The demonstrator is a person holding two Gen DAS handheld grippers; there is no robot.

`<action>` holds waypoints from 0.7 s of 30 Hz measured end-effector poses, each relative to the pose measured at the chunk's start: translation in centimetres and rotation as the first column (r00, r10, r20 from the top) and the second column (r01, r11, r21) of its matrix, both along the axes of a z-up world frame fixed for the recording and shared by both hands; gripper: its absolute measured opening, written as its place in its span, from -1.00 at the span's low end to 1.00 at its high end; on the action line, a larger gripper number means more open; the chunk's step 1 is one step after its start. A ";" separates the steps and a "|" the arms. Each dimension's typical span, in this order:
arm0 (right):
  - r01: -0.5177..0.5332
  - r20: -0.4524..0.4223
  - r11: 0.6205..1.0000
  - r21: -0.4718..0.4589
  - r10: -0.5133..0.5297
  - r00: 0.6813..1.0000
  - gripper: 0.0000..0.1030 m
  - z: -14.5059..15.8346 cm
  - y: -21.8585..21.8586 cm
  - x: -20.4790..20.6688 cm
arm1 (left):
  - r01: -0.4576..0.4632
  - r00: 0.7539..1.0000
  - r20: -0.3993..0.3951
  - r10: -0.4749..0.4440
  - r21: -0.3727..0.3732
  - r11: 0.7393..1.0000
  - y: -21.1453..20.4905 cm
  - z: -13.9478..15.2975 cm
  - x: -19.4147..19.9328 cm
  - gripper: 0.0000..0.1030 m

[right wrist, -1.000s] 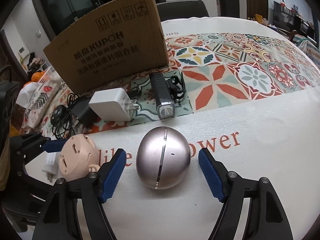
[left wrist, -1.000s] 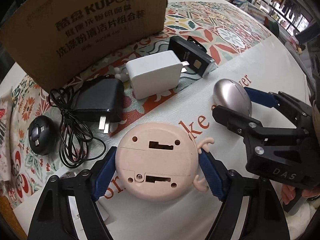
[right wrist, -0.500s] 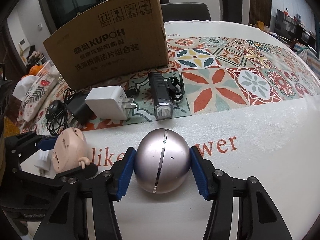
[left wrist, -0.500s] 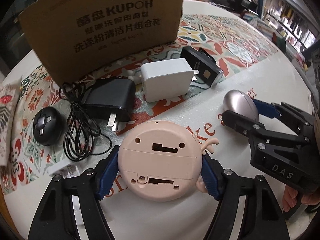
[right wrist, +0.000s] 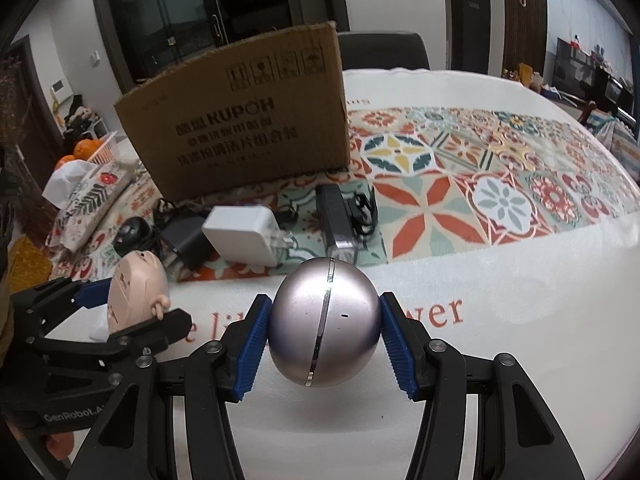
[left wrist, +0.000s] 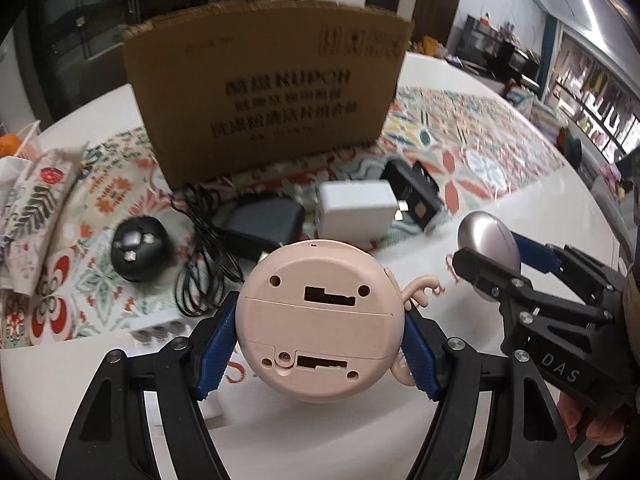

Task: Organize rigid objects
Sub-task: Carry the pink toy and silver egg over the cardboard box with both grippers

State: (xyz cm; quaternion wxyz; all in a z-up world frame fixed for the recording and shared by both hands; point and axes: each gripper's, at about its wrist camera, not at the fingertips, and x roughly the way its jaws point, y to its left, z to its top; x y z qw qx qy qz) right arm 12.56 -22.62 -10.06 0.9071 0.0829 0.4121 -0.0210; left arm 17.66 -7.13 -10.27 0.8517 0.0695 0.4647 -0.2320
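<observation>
My left gripper (left wrist: 316, 320) is shut on a round pink toy clock (left wrist: 318, 316), back side facing me, lifted above the table; it also shows in the right wrist view (right wrist: 134, 286). My right gripper (right wrist: 324, 328) is shut on a silver egg-shaped device (right wrist: 324, 322), raised off the white cloth; it shows at the right of the left wrist view (left wrist: 486, 240). A cardboard box (left wrist: 264, 84) stands at the back, also seen in the right wrist view (right wrist: 240, 112).
In front of the box lie a white charger (left wrist: 356, 208), a black adapter with cable (left wrist: 256, 220), a black flashlight (right wrist: 336, 216) and a black round remote (left wrist: 138, 248). A floral pouch (left wrist: 32, 208) lies left. Oranges (right wrist: 82, 150) sit far left.
Both grippers have risen with their objects and tilted up, so the box now shows fully. The right gripper closed on the silver device a second ago.
</observation>
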 end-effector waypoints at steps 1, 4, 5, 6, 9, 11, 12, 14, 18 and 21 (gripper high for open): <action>-0.003 0.008 1.000 0.000 0.003 1.000 0.08 0.3 0.1 0.0 | -0.007 1.000 0.007 0.008 -0.006 1.000 0.1 0.4 0.0 0.43; -0.009 0.035 1.000 0.000 0.009 0.999 0.07 1.2 0.3 0.2 | -0.028 0.999 0.042 0.029 -0.016 0.999 0.4 1.5 0.1 0.43; -0.011 0.044 1.000 -0.001 0.011 0.999 0.07 1.6 0.3 0.3 | -0.035 0.998 0.051 0.035 -0.017 0.999 0.5 1.8 0.1 0.43; -0.013 0.055 1.000 -0.004 0.013 0.998 0.07 2.0 0.4 0.4 | -0.042 0.997 0.064 0.043 -0.021 0.999 0.7 2.2 0.2 0.43; -0.019 0.089 1.000 -0.014 0.021 0.996 0.07 3.2 0.6 0.7 | -0.060 0.993 0.096 0.063 -0.033 0.998 1.0 3.4 0.4 0.43; -0.026 0.112 1.000 -0.017 0.028 0.993 0.07 4.0 0.7 0.9 | -0.067 0.990 0.118 0.071 -0.044 0.997 1.2 4.3 0.6 0.43; -0.029 0.126 0.999 -0.016 0.031 0.992 0.07 4.4 0.7 1.1 | -0.071 0.988 0.132 0.078 -0.050 0.996 1.3 4.9 0.6 0.43; -0.036 0.147 0.999 -0.014 0.038 0.988 0.08 5.2 0.7 1.5 | -0.077 0.984 0.156 0.085 -0.059 0.995 1.3 5.8 0.9 0.43; -0.039 0.194 0.999 -0.012 0.041 0.980 0.08 7.0 0.6 2.5 | -0.083 0.977 0.192 0.096 -0.075 0.994 1.3 7.8 1.9 0.43; -0.037 0.228 0.999 -0.014 0.039 0.973 0.07 8.3 0.4 3.3 | -0.086 0.973 0.208 0.102 -0.086 0.993 1.3 8.8 2.7 0.43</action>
